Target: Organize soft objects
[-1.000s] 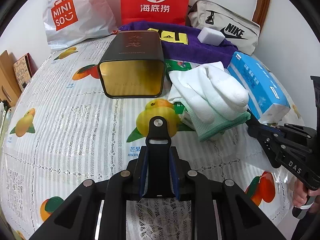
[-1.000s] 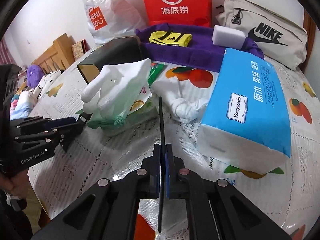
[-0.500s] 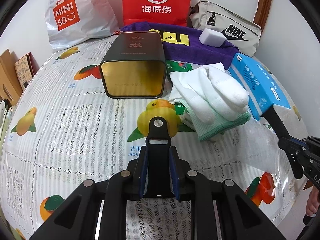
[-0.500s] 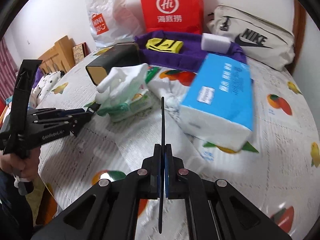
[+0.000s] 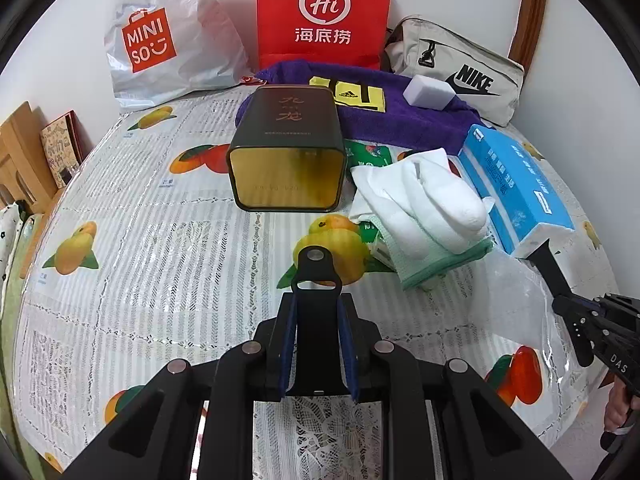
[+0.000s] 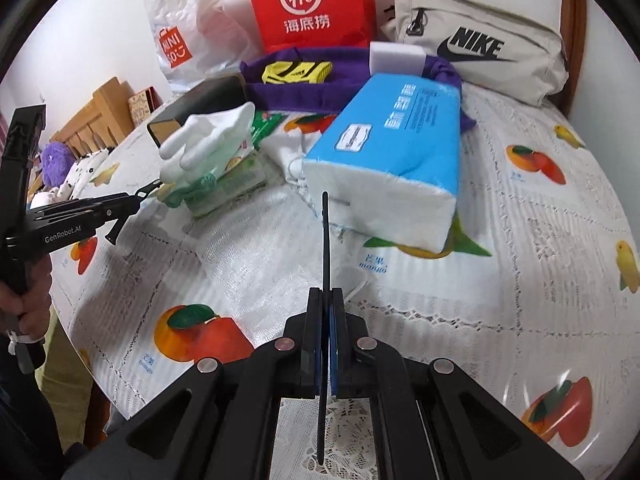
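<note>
White socks [image 5: 432, 196] lie on a green cloth [image 5: 444, 260] over a wet-wipes pack, right of a dark tin [image 5: 288, 152] lying on its side. A blue tissue pack [image 5: 516, 184] lies further right, and also shows in the right wrist view [image 6: 392, 152]. A purple towel [image 5: 400, 120] at the back carries a yellow Adidas item [image 5: 352, 92] and a white sponge [image 5: 428, 92]. My left gripper [image 5: 316, 264] is shut and empty above the tablecloth. My right gripper [image 6: 325, 216] is shut and empty, its tip at the tissue pack's near end.
A Miniso bag [image 5: 160, 36], a red paper bag [image 5: 324, 12] and a Nike pouch [image 5: 460, 68] stand along the back wall. Wooden furniture [image 5: 24, 152] is at the left edge. The table's clear plastic cover [image 5: 520, 320] bulges at the right.
My right gripper has swung back and moved toward the tissue pack's near end. My left gripper has barely moved.
</note>
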`<act>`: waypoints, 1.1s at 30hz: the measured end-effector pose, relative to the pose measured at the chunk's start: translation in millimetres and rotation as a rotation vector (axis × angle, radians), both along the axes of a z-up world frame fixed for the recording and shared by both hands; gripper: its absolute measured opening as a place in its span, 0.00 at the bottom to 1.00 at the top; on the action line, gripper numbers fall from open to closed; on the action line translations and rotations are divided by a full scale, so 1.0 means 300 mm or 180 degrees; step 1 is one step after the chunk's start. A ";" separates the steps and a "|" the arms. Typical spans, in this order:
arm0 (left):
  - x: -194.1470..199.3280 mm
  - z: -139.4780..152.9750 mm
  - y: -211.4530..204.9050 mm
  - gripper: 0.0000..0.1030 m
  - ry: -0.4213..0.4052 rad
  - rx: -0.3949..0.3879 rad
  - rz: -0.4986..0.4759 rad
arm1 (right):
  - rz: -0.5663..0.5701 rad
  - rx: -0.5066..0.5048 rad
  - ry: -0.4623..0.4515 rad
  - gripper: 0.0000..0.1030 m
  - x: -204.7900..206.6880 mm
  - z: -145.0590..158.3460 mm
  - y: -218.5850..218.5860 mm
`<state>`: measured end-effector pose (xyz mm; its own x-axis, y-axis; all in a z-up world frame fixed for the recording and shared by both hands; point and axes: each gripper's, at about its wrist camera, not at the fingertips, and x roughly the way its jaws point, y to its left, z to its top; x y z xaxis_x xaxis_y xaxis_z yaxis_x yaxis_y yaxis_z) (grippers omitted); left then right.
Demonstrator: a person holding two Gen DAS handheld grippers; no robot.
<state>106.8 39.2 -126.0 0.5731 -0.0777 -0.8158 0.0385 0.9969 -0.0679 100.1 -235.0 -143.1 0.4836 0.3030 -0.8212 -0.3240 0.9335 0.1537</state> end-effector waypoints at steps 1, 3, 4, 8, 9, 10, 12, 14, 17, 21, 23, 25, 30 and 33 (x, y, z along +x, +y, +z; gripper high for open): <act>0.000 0.002 0.002 0.19 -0.0002 -0.0006 0.0003 | 0.0005 0.0002 -0.0014 0.03 -0.002 0.008 -0.001; 0.000 0.008 0.007 0.19 -0.0007 -0.0010 0.0019 | 0.0014 0.0011 -0.0042 0.03 -0.007 0.023 -0.007; -0.002 0.012 0.011 0.19 -0.0009 -0.0010 0.0028 | 0.0006 0.0002 -0.0047 0.03 -0.007 0.027 -0.010; 0.002 0.030 0.035 0.19 -0.0030 -0.0008 0.0078 | -0.0059 -0.0019 -0.0041 0.03 -0.001 0.038 -0.035; 0.003 0.033 0.041 0.19 -0.0032 -0.0012 0.0093 | -0.0079 -0.0025 -0.0042 0.03 -0.001 0.042 -0.043; 0.006 0.038 0.051 0.19 -0.0039 -0.0023 0.0114 | -0.0102 -0.0037 -0.0041 0.03 -0.001 0.046 -0.050; 0.011 0.052 0.070 0.19 -0.0059 -0.0041 0.0141 | -0.0121 -0.0041 -0.0046 0.03 -0.005 0.056 -0.060; 0.016 0.066 0.081 0.19 -0.0075 -0.0045 0.0159 | -0.0124 -0.0045 -0.0058 0.03 -0.008 0.067 -0.067; 0.026 0.094 0.102 0.19 -0.0112 -0.0080 0.0172 | -0.0101 -0.0030 -0.0100 0.03 -0.021 0.100 -0.074; 0.054 0.133 0.113 0.19 -0.0154 -0.0076 0.0195 | -0.0066 0.0025 -0.0191 0.03 -0.029 0.159 -0.076; 0.068 0.149 0.114 0.19 -0.0167 -0.0060 0.0184 | -0.0072 0.0040 -0.0230 0.03 -0.019 0.183 -0.075; 0.088 0.168 0.115 0.19 -0.0182 -0.0057 0.0174 | -0.0069 0.0060 -0.0258 0.03 -0.002 0.205 -0.075; 0.140 0.209 0.127 0.19 -0.0209 -0.0038 0.0194 | -0.0099 0.0065 -0.0283 0.03 0.069 0.240 -0.079; 0.175 0.235 0.131 0.19 -0.0231 -0.0027 0.0203 | -0.0115 0.0063 -0.0298 0.03 0.116 0.255 -0.084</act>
<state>159.4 78.5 -55.5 0.6346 -0.0460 -0.7714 -0.0198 0.9969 -0.0758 135.0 -260.2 -66.5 0.5688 0.2997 -0.7659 -0.3038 0.9419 0.1429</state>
